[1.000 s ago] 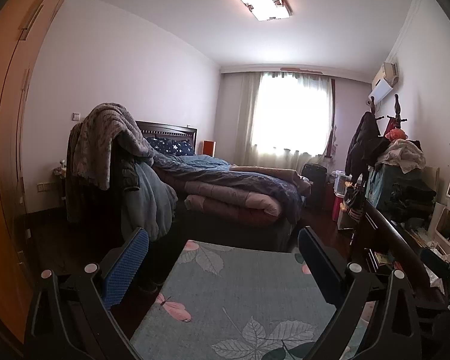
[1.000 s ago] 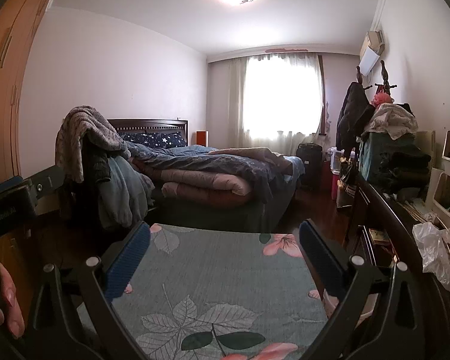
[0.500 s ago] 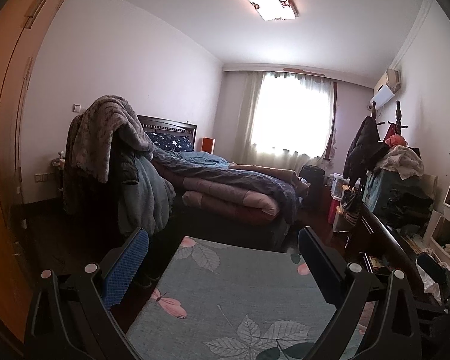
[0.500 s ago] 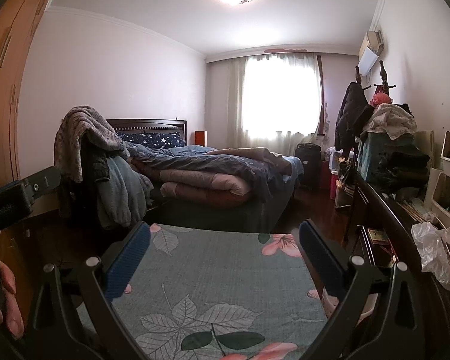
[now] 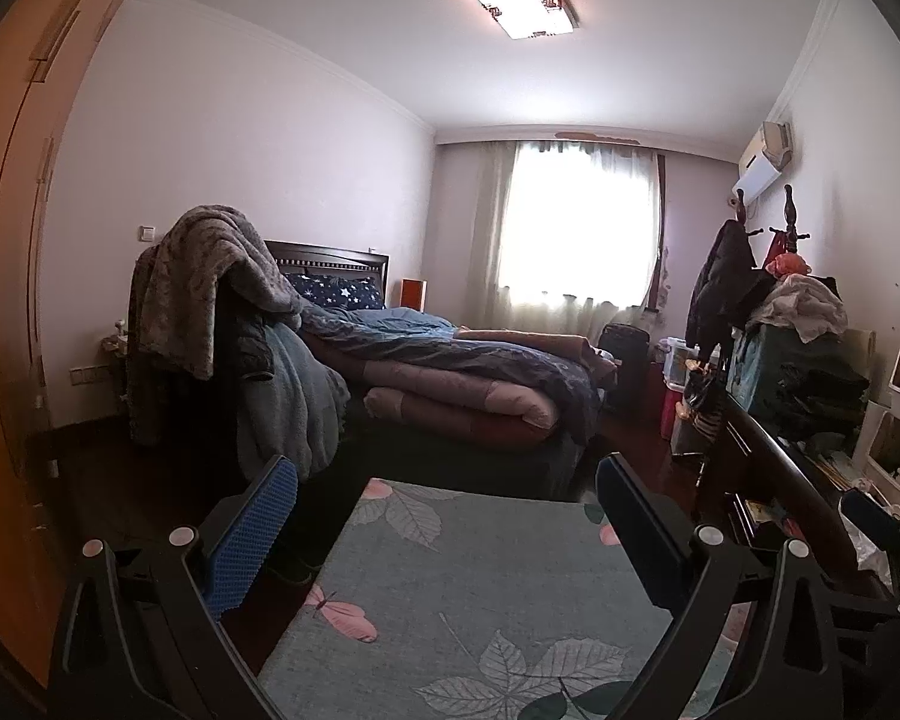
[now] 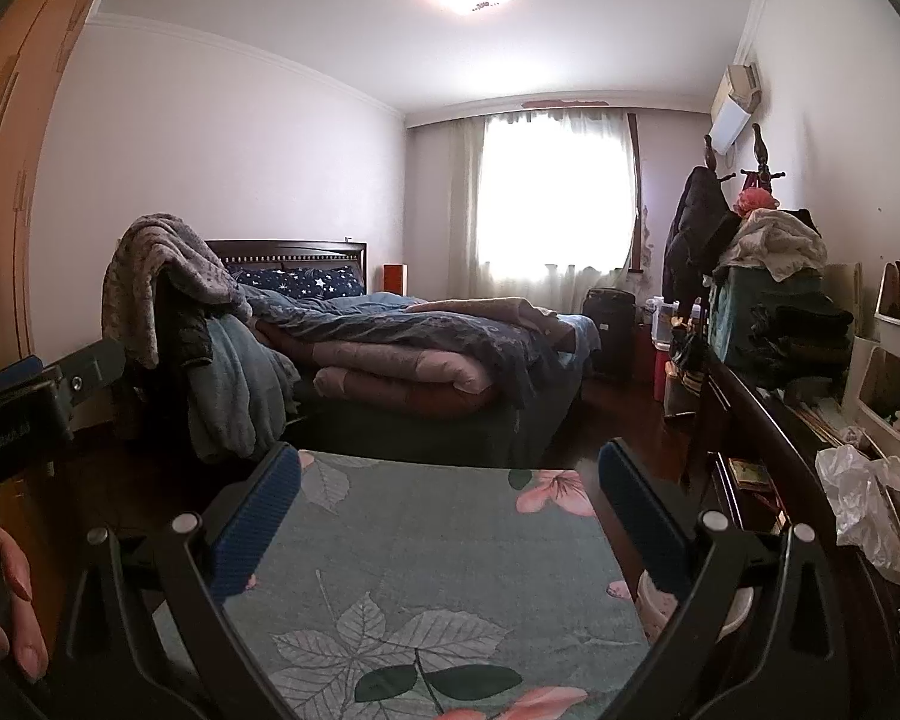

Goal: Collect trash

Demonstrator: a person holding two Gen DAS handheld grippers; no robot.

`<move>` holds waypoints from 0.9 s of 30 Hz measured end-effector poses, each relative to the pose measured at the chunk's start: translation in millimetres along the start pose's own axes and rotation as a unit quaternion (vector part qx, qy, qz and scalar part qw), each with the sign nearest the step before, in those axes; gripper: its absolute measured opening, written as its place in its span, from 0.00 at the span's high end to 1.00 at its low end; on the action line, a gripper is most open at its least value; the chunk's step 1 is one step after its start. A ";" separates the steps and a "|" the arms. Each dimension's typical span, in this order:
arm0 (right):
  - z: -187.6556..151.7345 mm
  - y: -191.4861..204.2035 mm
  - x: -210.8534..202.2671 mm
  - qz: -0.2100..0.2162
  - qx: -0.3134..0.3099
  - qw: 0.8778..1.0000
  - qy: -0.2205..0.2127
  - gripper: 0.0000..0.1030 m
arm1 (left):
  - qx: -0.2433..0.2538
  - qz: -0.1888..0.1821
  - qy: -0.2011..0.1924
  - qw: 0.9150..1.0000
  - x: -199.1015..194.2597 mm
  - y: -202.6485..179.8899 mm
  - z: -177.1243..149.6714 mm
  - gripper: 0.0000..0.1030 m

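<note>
1. Crinkled white plastic is the only clear piece of rubbish I can see: a plastic bag (image 6: 864, 504) slumped on the dark tabletop (image 6: 768, 450) along the right wall, well off to the right of my right gripper (image 6: 450, 480).
2. I judge the plastic bag to be very light, limp and a little slippery. It will collapse when pinched, so I would take a bunched fold near its top instead of a flat sheet.
3. Something dark and flat sits inside or against the plastic bag; I cannot tell what it is, so the weight may be uneven.
4. My right gripper has its blue pads (image 6: 258, 516) spread wide with nothing between them, hanging over the floral rug (image 6: 426, 546).
5. My left gripper (image 5: 450, 498) is likewise spread and empty, over the same floral rug. From this side only a sliver of pale plastic shows at the far right edge.
6. White bins (image 6: 897, 384) stand beyond the plastic bag. The lower one holds a pale crumpled lump, perhaps tissue, too small to be sure.
7. A round pale container (image 6: 660, 606) sits on the floor by my right finger; its contents are hidden.
</note>
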State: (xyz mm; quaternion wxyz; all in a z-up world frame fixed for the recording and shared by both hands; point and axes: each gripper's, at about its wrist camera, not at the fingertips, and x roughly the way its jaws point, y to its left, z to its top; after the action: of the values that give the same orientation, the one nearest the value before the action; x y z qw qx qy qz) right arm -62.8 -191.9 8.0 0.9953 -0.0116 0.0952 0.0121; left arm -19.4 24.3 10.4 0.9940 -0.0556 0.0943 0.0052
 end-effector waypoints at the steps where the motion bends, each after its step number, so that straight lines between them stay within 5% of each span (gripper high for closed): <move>1: 0.3 -0.4 -0.6 -0.001 0.001 1.000 -0.001 0.03 | 0.001 0.000 -0.001 1.000 0.0 -0.3 0.0 0.03; 27: 1.4 -2.1 -2.0 0.000 -0.001 1.000 0.001 0.03 | 0.005 -0.002 0.003 1.000 2.4 -0.2 1.5 0.03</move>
State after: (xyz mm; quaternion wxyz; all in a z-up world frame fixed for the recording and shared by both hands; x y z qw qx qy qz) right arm -64.5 -194.0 9.8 0.9953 -0.0126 0.0957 0.0125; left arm -16.7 24.3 11.5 0.9939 -0.0510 0.0976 0.0021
